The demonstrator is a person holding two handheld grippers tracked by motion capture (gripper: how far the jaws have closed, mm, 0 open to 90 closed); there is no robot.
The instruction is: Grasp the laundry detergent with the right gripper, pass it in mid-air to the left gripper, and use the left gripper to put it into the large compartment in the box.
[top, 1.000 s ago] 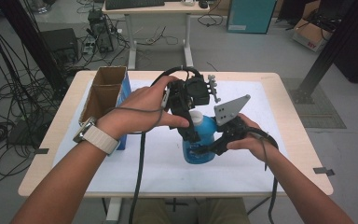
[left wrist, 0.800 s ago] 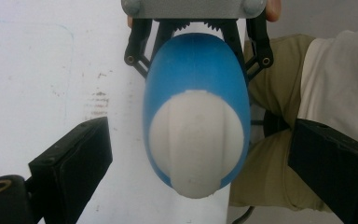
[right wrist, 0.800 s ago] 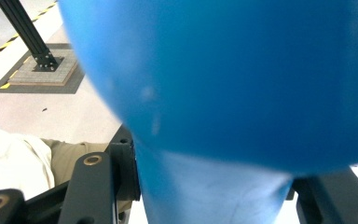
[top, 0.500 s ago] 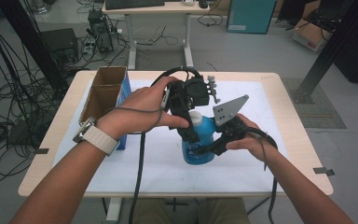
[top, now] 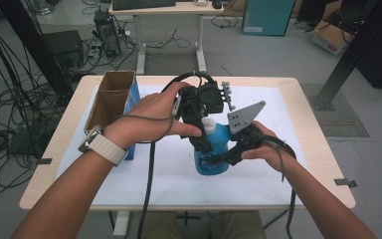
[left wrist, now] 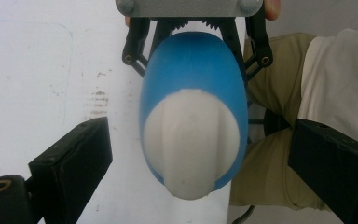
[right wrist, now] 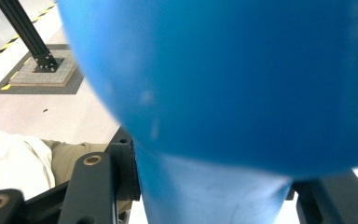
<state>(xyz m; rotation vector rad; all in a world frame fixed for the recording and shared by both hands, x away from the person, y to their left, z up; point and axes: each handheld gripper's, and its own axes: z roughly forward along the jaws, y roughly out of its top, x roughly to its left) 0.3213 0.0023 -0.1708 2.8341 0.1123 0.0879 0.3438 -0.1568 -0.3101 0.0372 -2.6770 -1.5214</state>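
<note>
A blue bottle (top: 214, 160) with a white cap (top: 209, 124) stands upright on the white mat, near the middle of the table. My right gripper (top: 221, 158) comes in from the right and is shut on the bottle's body (right wrist: 223, 84). From above, my left gripper (top: 202, 142) points down over the bottle's top. In the left gripper view its black jaws stand on either side of the cap (left wrist: 191, 140), open, with a clear gap on each side. The right gripper's linkage (left wrist: 196, 44) shows beyond the bottle (left wrist: 196, 79) there.
An open cardboard box (top: 112, 97) with a blue side stands at the table's left. The white mat (top: 278, 169) covers most of the wooden table (top: 318, 149). A desk (top: 169, 7) and floor cables (top: 0, 139) lie beyond.
</note>
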